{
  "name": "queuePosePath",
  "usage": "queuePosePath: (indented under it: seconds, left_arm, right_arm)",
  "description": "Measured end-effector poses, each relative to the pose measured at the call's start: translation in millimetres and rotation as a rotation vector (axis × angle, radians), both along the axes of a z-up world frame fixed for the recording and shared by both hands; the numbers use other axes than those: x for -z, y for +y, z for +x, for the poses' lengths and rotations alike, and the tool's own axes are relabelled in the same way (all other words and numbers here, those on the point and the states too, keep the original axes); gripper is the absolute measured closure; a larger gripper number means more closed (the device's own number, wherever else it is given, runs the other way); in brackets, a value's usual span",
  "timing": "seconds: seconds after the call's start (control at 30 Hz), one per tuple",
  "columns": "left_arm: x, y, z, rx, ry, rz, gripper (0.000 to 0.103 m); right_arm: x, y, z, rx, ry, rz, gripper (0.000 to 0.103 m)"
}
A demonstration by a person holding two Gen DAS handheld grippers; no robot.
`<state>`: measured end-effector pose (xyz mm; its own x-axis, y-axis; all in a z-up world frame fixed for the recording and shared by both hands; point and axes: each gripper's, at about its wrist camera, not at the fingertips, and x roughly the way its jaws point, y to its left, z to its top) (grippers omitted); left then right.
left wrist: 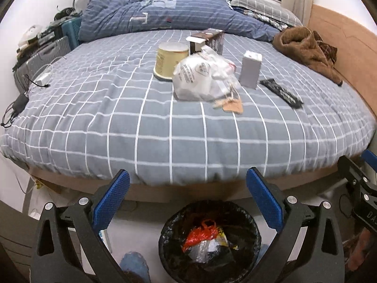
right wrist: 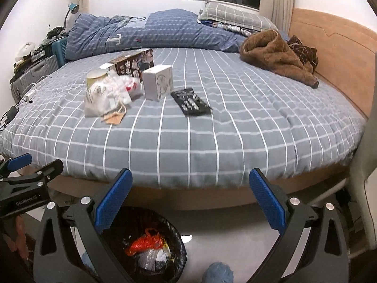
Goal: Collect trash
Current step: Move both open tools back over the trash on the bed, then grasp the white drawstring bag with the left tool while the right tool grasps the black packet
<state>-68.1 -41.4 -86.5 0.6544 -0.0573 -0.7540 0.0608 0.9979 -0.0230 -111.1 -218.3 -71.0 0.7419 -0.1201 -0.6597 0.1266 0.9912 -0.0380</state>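
Both claws stand wide apart and carry nothing. From its own wrist view, the left gripper (left wrist: pixel 187 198) has its blue pads (left wrist: pixel 110 200) spread as far as they seem to go, with only the bed edge and the trash bin (left wrist: pixel 209 240) showing through the gap. The right gripper (right wrist: pixel 190 197) is just as released, its fingers touching nothing, and each gripper shows at the edge of the other's view, so the two hang side by side at the foot of the bed.

That bin sits on the floor directly below the grippers and just beside the bed frame, lined with a black bag; a crumpled red plastic bag (left wrist: pixel 200 232) and some silvery wrapping already lie inside. Its spot makes sense as a drop point: anything lifted off the mattress has a short path down into it.

What remains to collect lies clustered in the middle of the checked bedsheet (left wrist: pixel 141 122), well apart from both claws. A crumpled white plastic bag (left wrist: pixel 202 77) sits at the front with brown paper tags (left wrist: pixel 232 105) touching its near edge. Behind it stands a yellow tub (left wrist: pixel 170 61), upside down by the look of it, and a dark printed carton (left wrist: pixel 208 40) lies behind that. A small grey box (left wrist: pixel 251 69) stands upright just to the right of the bag, and a flat black packet (left wrist: pixel 281 93) lies beside the box, nearer the right gripper.

I judge this to be a pause between items, with both claws empty and ready to reach forward over the sheet.
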Motion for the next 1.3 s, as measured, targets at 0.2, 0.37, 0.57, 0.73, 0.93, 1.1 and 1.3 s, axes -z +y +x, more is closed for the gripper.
queuePosePath:
  seconds: [0.2, 0.37, 0.57, 0.73, 0.93, 1.1, 1.3]
  left_arm:
    - [-11.2, 4.9, 33.6, -0.004, -0.035, 0.014, 0.006]
    - [-15.1, 8.3, 61.2, 0.014, -0.038, 0.019, 0.006]
    - [-16.1, 6.3, 90.4, 0.025, -0.039, 0.015, 0.006]
    - [-9.9, 2.7, 112.4, 0.034, -0.029, 0.033, 0.006]
    - [-1.6, -1.2, 142.2, 0.033, -0.008, 0.036, 0.006]
    - [3.0, -10.4, 159.4, 0.047, 0.002, 0.033, 0.006]
    - [11.9, -19.3, 179.6, 0.051, 0.029, 0.034, 0.006]
  right_arm:
    - [-7.5, -5.6, 36.1, -0.005, -0.017, -0.002, 0.008]
    - [3.3, -8.6, 65.4, -0.012, 0.012, -0.003, 0.008]
    - [8.7, -8.5, 100.8, -0.022, 0.025, -0.022, 0.008]
    - [19.9, -14.1, 137.7, -0.021, 0.068, 0.000, 0.008]
    - [31.1, -26.7, 176.2, -0.018, 0.116, 0.022, 0.008]
    - [42.7, -31.1, 198.8, -0.015, 0.156, 0.046, 0.008]
    - [47.3, -32.8, 219.5, -0.025, 0.179, 0.067, 0.013]
